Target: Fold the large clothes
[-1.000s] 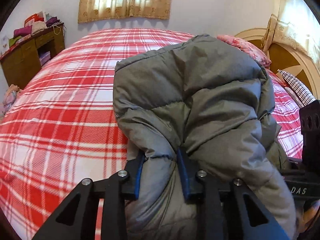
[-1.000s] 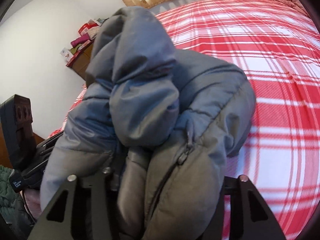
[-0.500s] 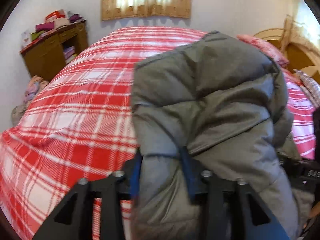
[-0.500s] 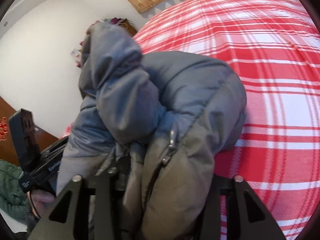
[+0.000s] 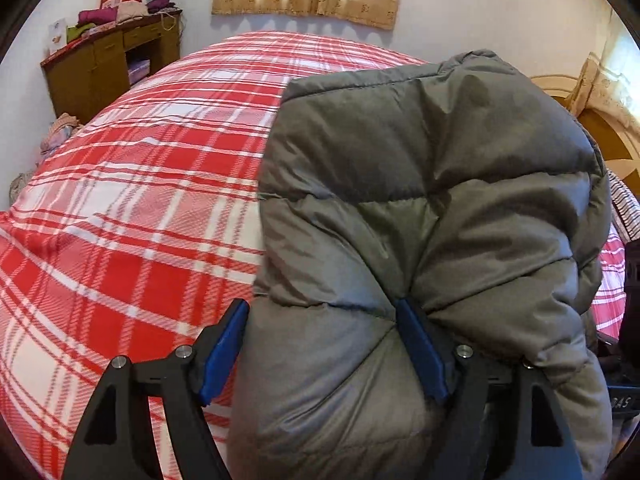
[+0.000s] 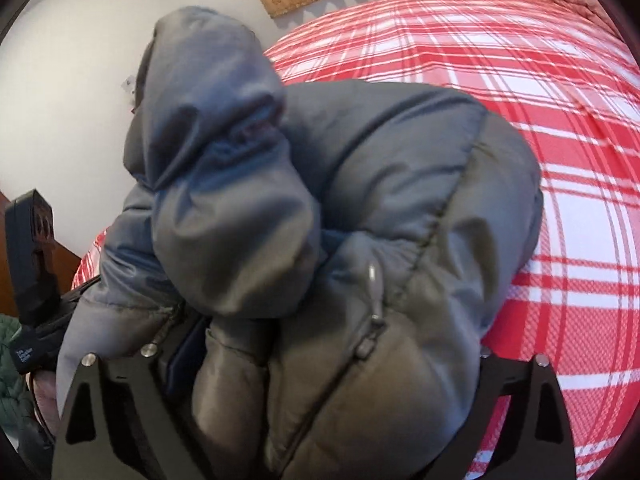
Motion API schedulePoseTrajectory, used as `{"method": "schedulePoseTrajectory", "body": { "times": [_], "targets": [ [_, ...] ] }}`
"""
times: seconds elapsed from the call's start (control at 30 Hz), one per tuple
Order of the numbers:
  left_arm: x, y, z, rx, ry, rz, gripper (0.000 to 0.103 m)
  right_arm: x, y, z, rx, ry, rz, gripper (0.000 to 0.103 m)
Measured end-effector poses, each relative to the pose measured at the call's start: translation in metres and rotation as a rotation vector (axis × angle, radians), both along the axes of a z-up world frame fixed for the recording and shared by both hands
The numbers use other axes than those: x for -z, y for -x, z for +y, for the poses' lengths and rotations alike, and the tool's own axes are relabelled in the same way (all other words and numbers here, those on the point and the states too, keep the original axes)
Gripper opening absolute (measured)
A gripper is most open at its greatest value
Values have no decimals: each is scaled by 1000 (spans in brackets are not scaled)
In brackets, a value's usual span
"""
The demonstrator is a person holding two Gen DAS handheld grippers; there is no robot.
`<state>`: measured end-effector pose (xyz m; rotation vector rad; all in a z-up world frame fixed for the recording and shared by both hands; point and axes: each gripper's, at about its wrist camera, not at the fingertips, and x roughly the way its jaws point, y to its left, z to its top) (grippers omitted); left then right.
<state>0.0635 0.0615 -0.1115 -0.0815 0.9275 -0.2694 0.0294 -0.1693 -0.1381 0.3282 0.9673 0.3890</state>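
Left wrist view: a puffy grey quilted jacket lies bunched on the red plaid bed. Left gripper and right gripper are opening, with jacket folds between the jaws.
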Motion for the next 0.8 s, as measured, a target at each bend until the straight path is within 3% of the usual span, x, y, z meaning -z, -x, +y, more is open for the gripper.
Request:
{"method": "schedulePoseTrajectory", "body": {
  "times": [0.07, 0.13, 0.27, 0.33, 0.8],
  "targets": [
    [-1, 1, -4, 18, 2, -3, 62, -3, 6, 5, -20, -36, 8, 64],
    [-4, 5, -11, 31, -17, -16, 49, -5, 7, 11, -27, -41, 12, 57],
    [-10, 14, -14, 44, -20, -40, 37, -14, 13, 17, -24, -68, 11, 42],
    [-14, 18, -12, 47, -9, -45, 33, -20, 14, 15, -28, -87, 3, 39],
    [-50, 36, -4, 65, 8, -108, 28, -34, 9, 10, -41, -160, -48, 35]
  ]
}}
